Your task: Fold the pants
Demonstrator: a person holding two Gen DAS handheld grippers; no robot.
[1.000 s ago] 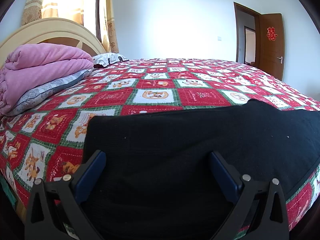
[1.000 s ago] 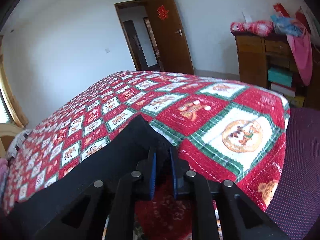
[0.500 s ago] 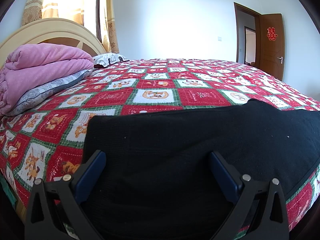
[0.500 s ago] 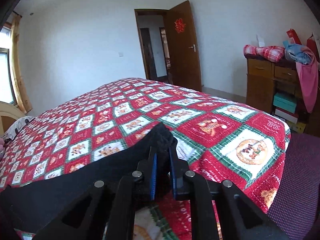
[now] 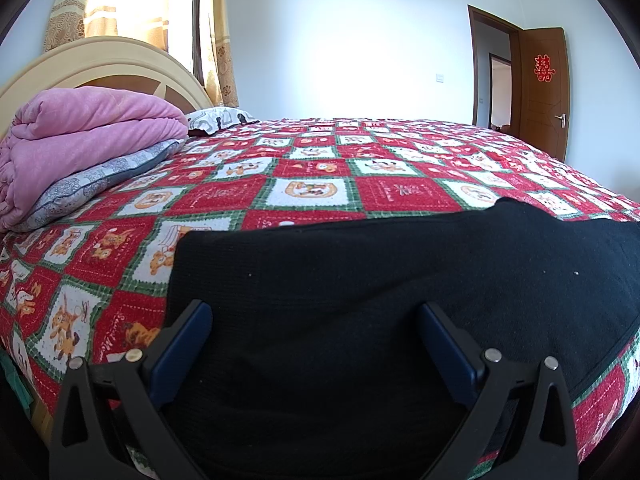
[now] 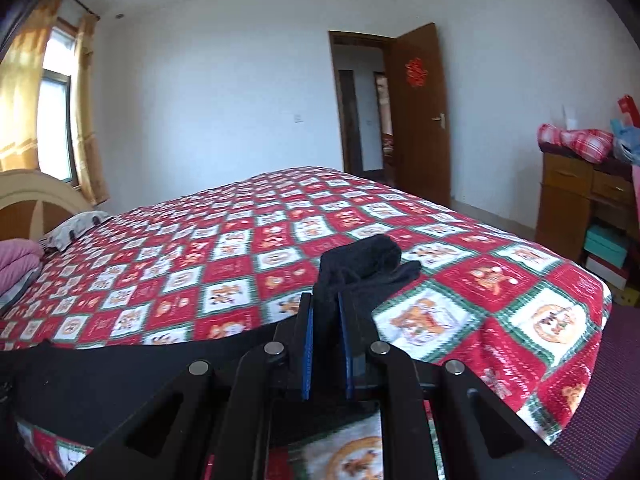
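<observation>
Black pants (image 5: 400,280) lie flat along the near edge of the bed (image 5: 320,172) with its red, white and green patchwork cover. My left gripper (image 5: 316,320) is open, its blue-padded fingers (image 5: 184,344) spread wide over the pants cloth without pinching it. My right gripper (image 6: 326,304) is shut on a bunched end of the pants (image 6: 364,264), lifted above the bed cover; the rest of the pants (image 6: 120,368) trails left along the bed edge.
A folded pink quilt (image 5: 80,140) on a grey pillow lies by the headboard (image 5: 100,68) at the left. An open brown door (image 6: 420,112) stands at the back. A wooden cabinet (image 6: 580,196) with piled clothes stands at the right.
My right gripper has risen and swung left with the pants end in it, so the cloth now bunches above the fingers. The left gripper has not moved.
</observation>
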